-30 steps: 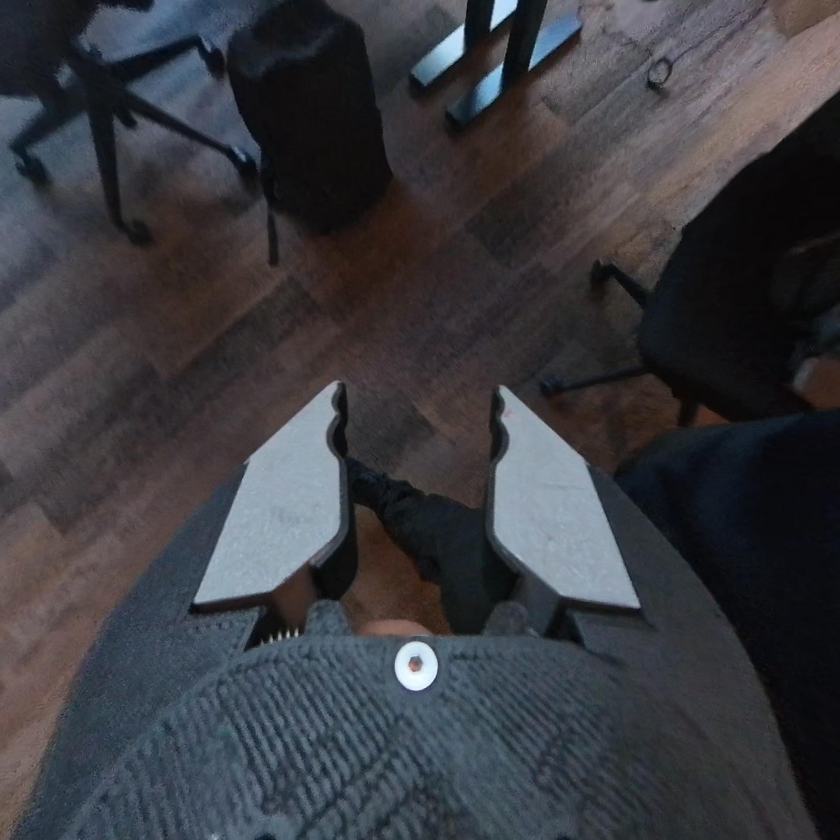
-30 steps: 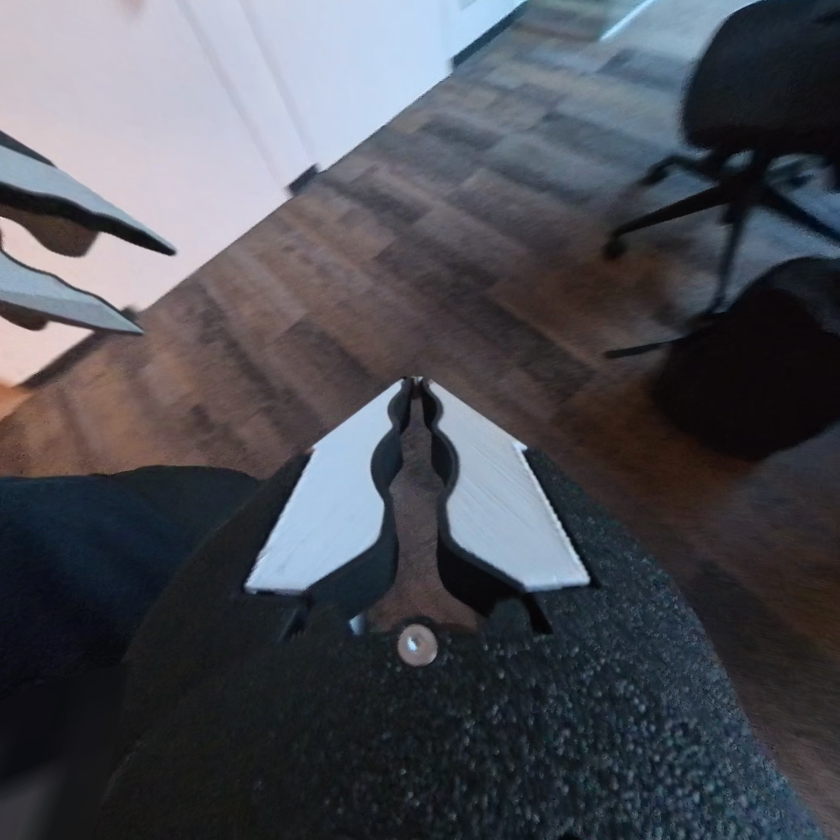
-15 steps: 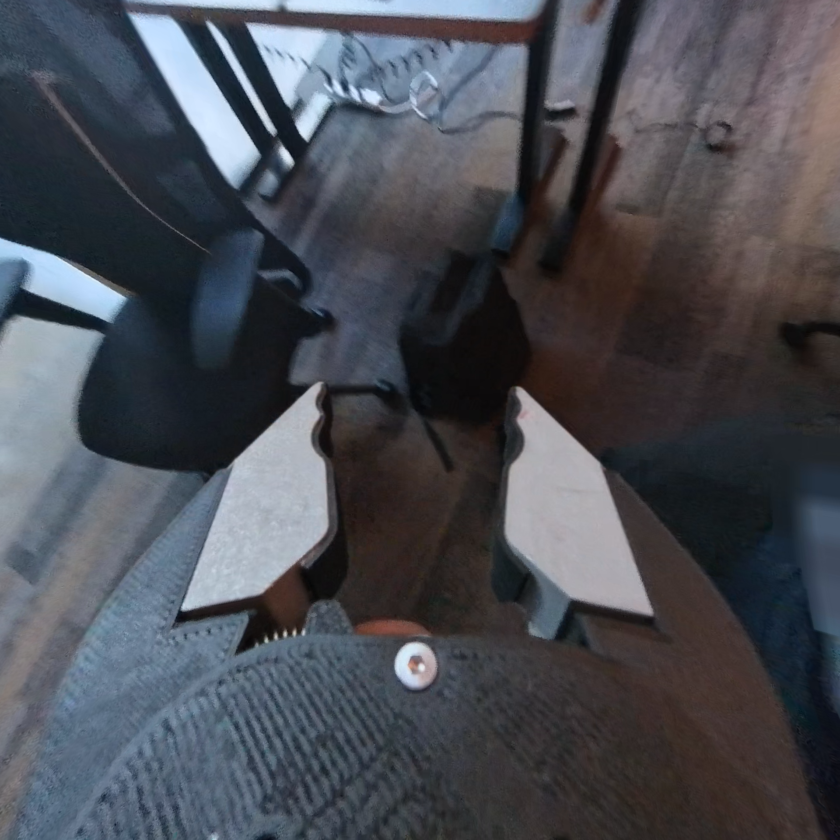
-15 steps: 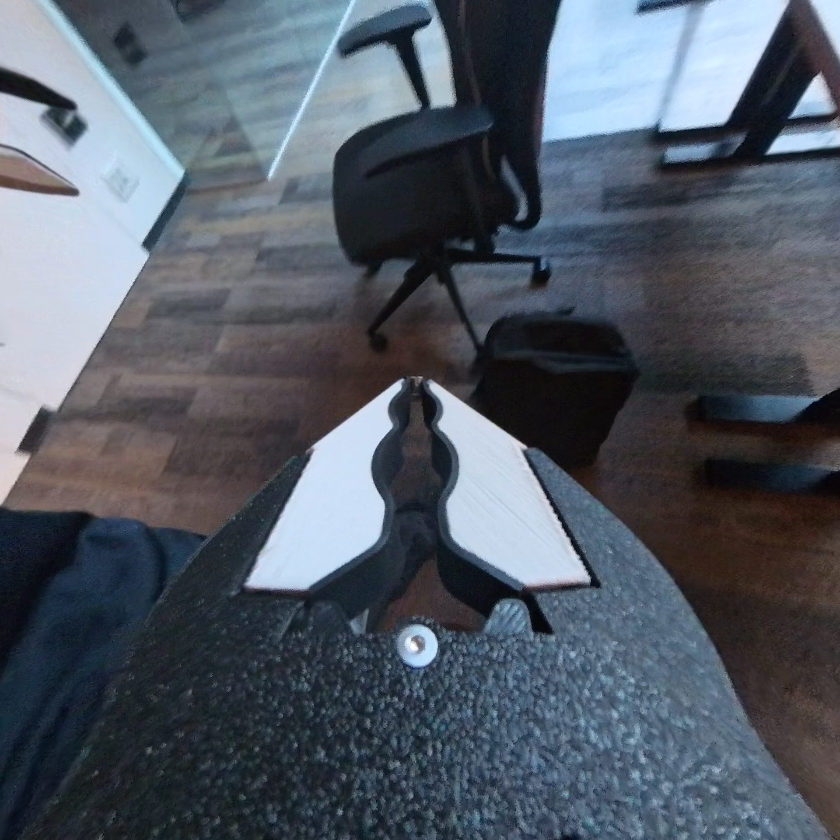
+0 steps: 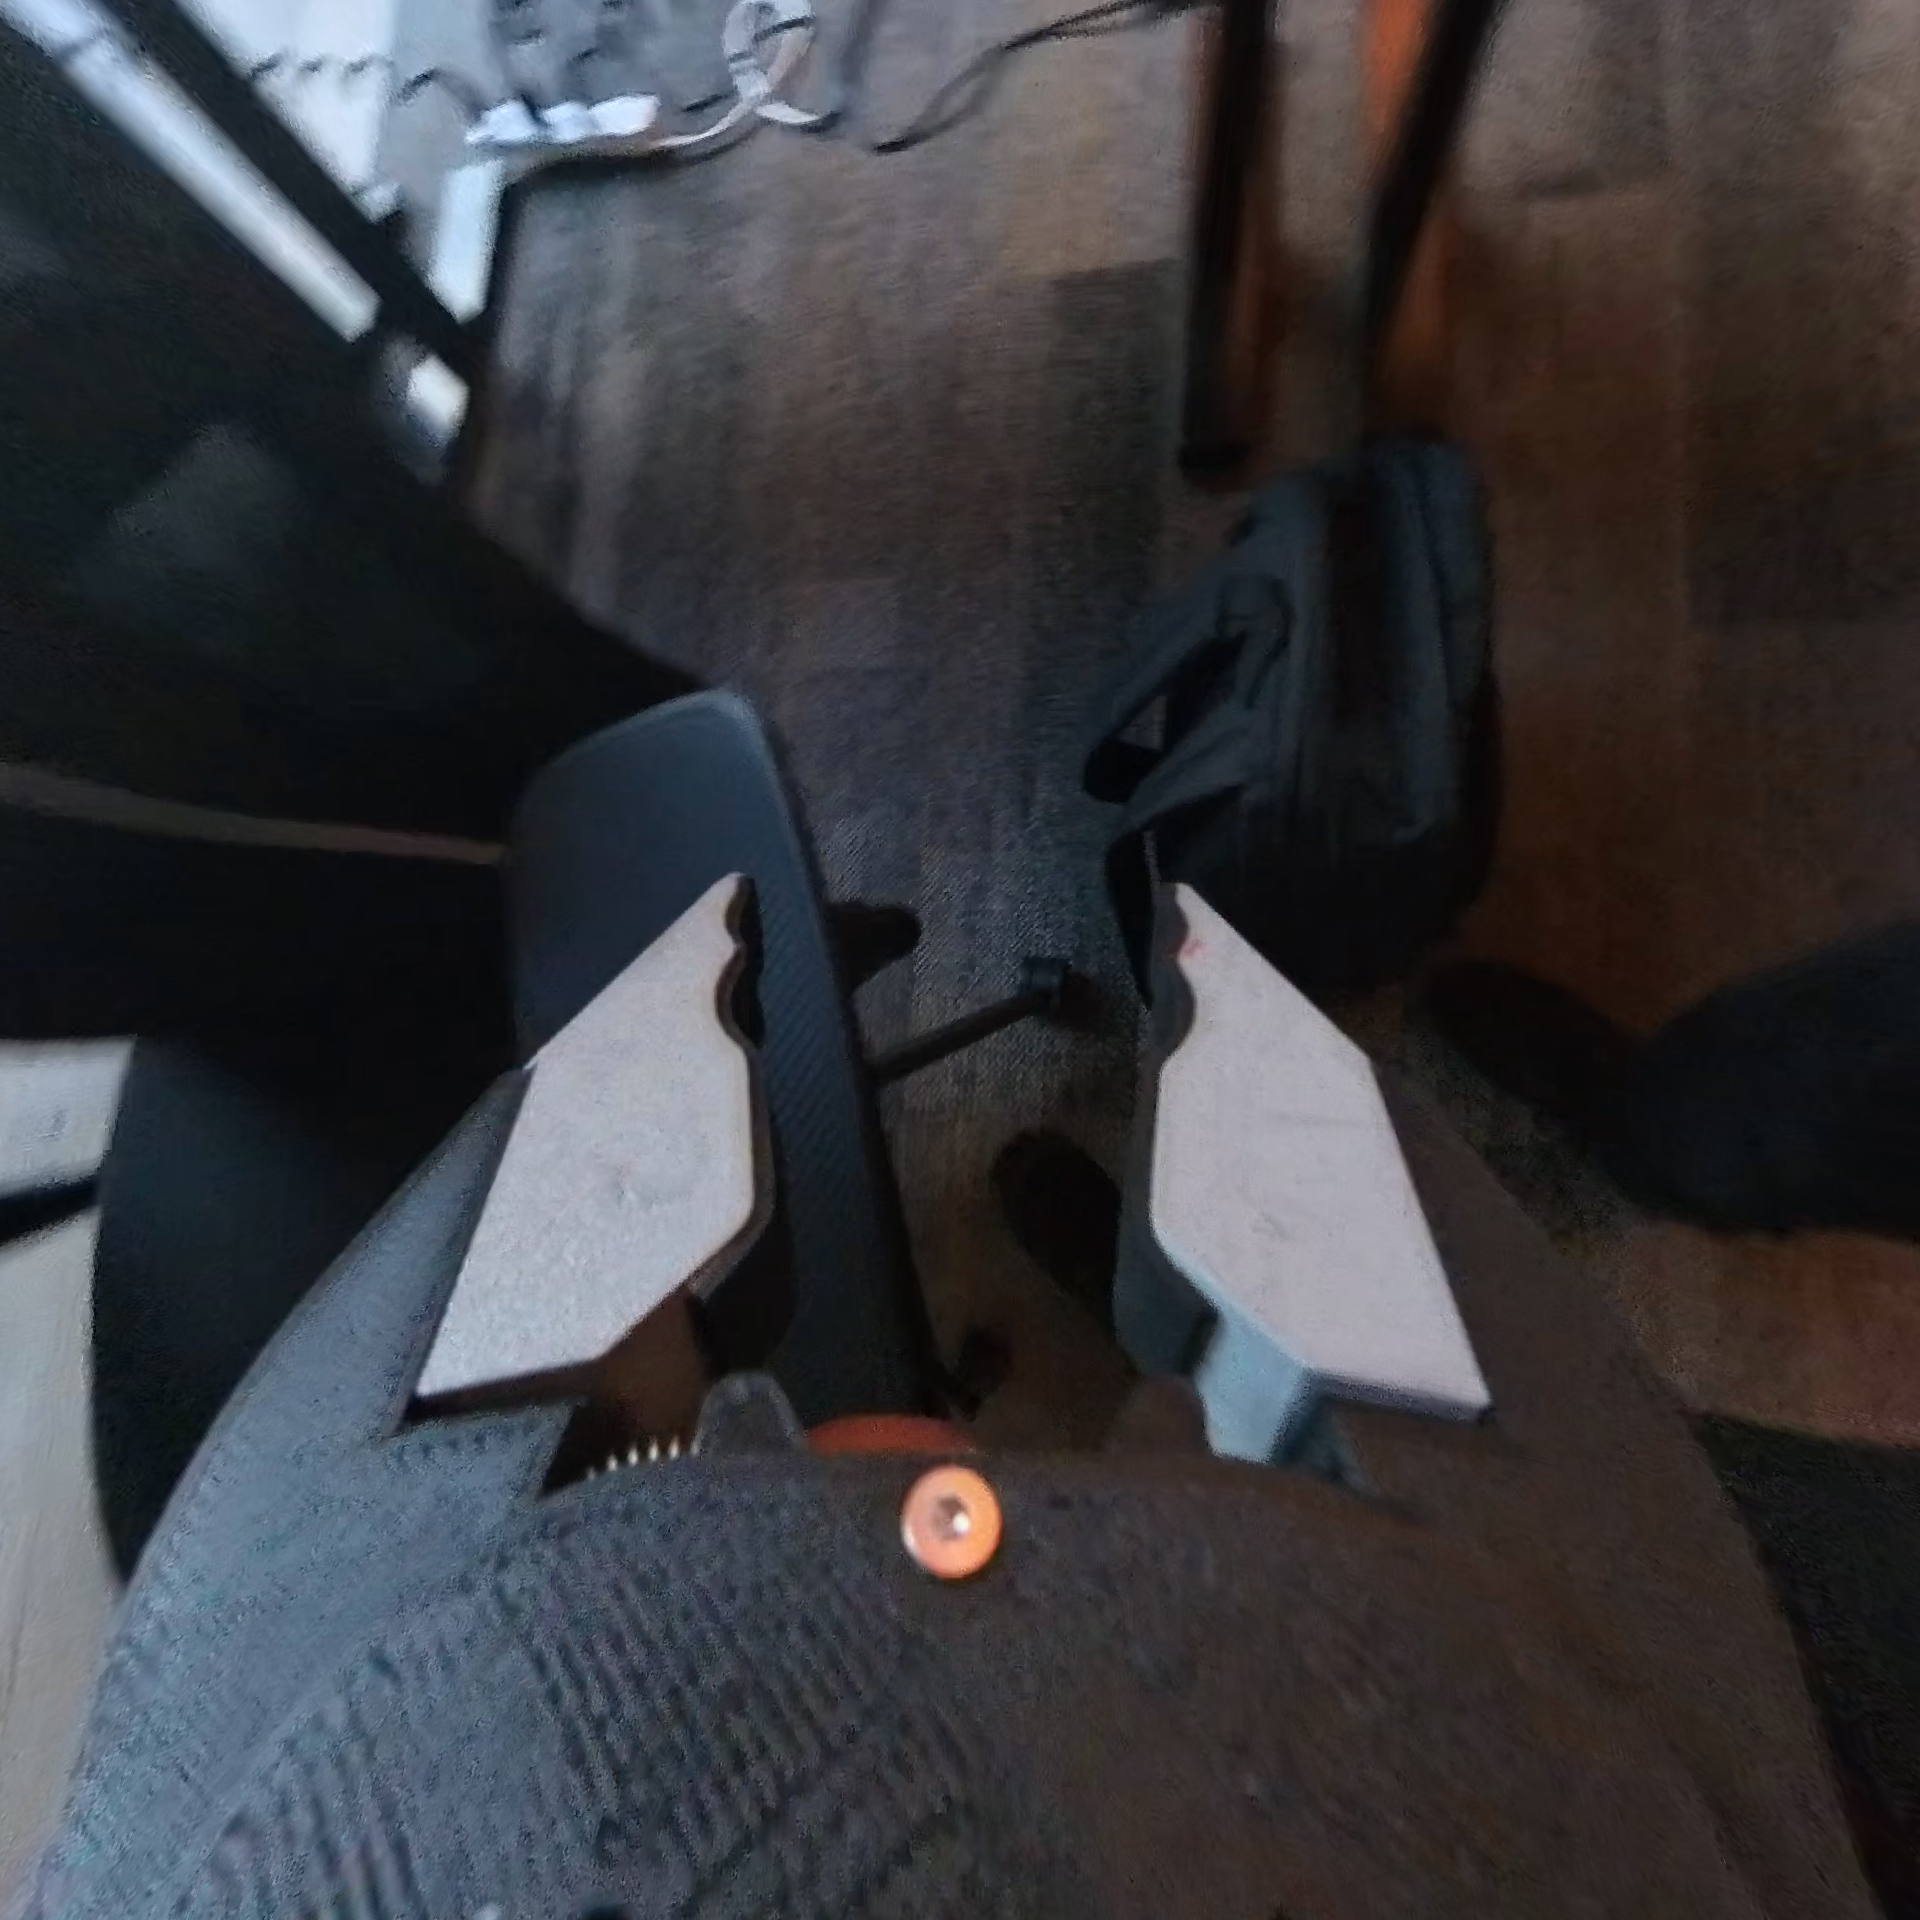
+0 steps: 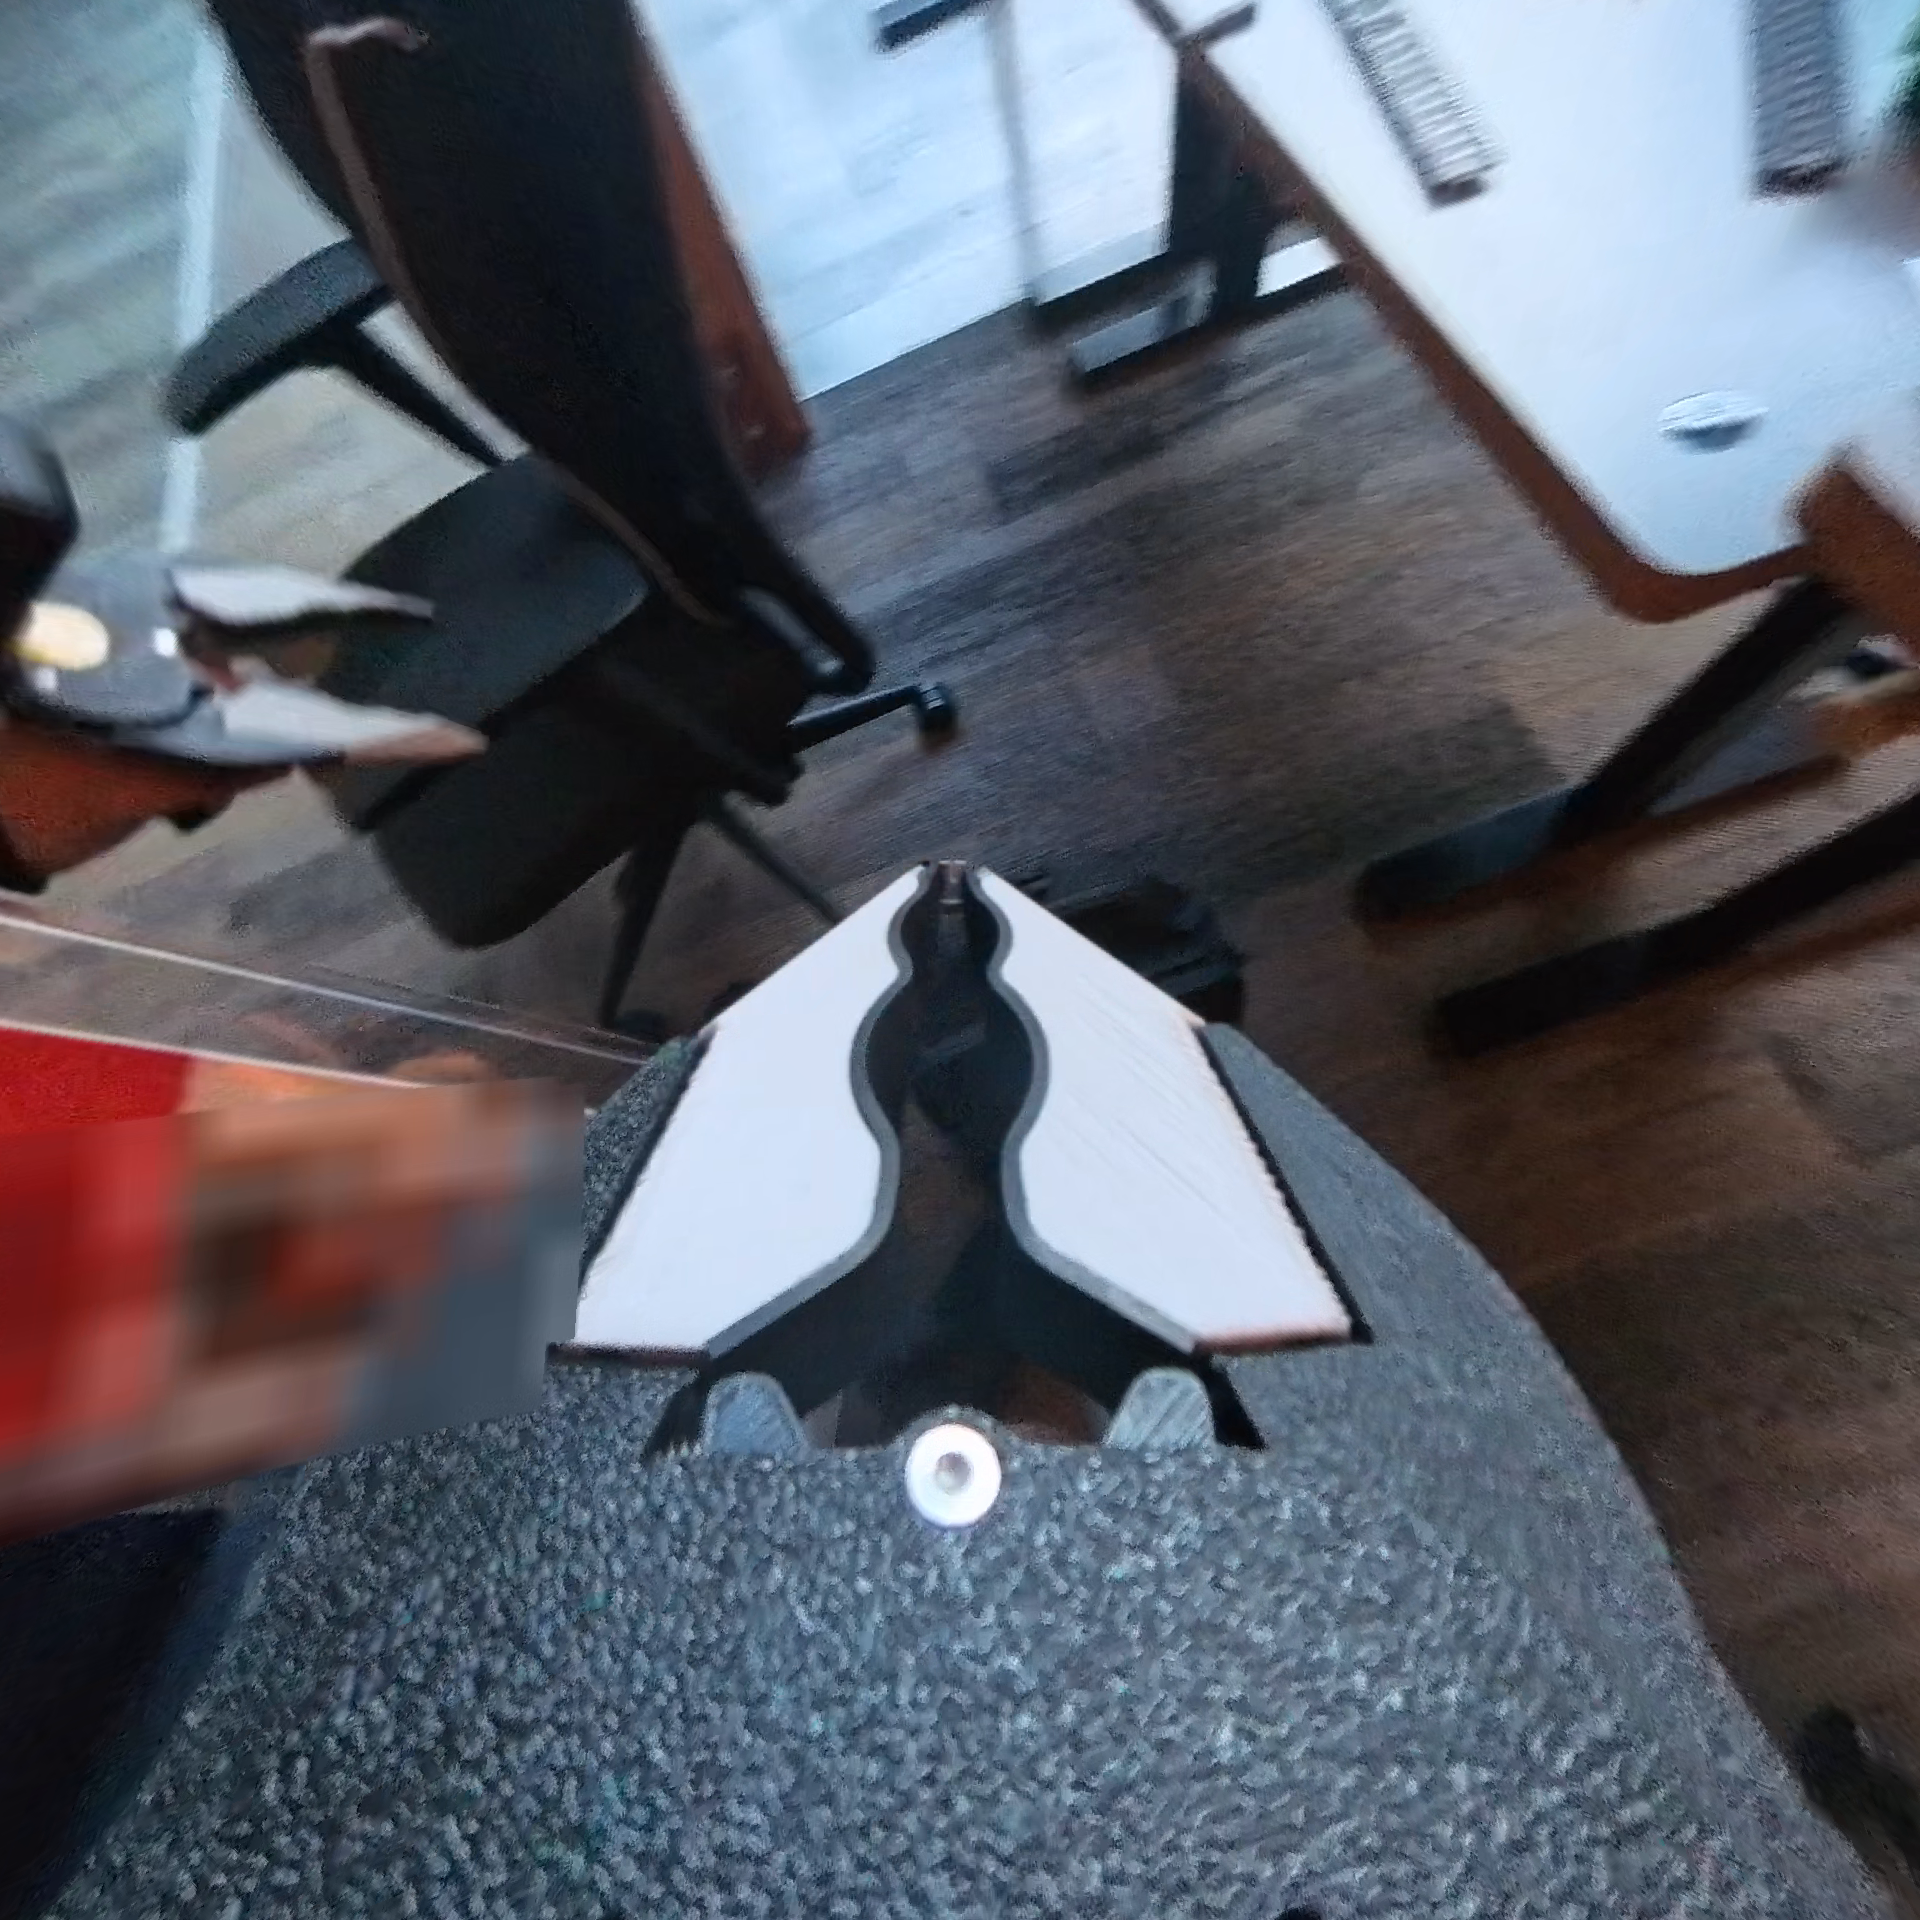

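Gripper, left (image 5: 951,925): jaws apart, empty, above a chair armrest (image 5: 665,821).
Gripper, right (image 6: 948,873): fingertips together, nothing between.
Beyond: black bag (image 5: 1340,707) on the floor (image 5: 883,416); office chair (image 6: 520,582); desk (image 6: 1558,260).
Change: both views swung up from floor toward furniture; grips unchanged.

We hold our left gripper (image 5: 951,925) in the air with its two fingers spread wide apart and nothing between them. Our right gripper (image 6: 948,883) is also held up, its fingertips meeting at the front and gripping nothing. In the right wrist view the left gripper (image 6: 447,670) appears off to the left, fingers parted.
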The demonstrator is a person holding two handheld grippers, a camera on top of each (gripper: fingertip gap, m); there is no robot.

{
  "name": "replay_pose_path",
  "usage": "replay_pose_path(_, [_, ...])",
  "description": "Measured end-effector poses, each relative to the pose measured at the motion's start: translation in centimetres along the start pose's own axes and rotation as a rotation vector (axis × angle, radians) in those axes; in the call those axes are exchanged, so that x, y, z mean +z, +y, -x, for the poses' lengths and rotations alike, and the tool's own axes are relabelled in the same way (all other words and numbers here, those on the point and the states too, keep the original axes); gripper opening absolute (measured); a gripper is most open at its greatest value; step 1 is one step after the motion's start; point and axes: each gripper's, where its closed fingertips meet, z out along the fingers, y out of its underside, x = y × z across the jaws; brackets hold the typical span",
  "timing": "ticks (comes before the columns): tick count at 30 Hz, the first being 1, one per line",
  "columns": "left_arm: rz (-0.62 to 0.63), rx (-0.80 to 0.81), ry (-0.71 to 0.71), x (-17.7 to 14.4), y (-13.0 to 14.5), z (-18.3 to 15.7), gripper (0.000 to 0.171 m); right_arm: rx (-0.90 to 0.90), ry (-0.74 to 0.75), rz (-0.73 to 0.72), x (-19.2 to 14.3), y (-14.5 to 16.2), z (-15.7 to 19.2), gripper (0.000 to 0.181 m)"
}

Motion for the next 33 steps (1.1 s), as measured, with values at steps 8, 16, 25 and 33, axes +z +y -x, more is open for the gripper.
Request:
replay_pose_path(8, [-0.165,0.268,0.662,4.2,0.3,-7.7,0.003,0.206,0.357,0.113,2.2,-0.9,5.7,0.001])
replay_pose_path(16, [-0.176,0.129,0.742,10.3,-7.5,-5.1,0.009,0.279,0.369,0.126,6.9,-4.3,11.0,0.001])
replay_pose_path(25, [0.101,0.182,0.704,21.0,-11.3,1.6,0.033,0.405,0.486,-0.007,2.6,-0.8,11.7,0.001])
replay_pose_path(33, [0.18,0.142,0.446,29.4,-13.0,15.0,0.047,0.486,0.516,0.017,1.9,2.4,7.0,0.001])
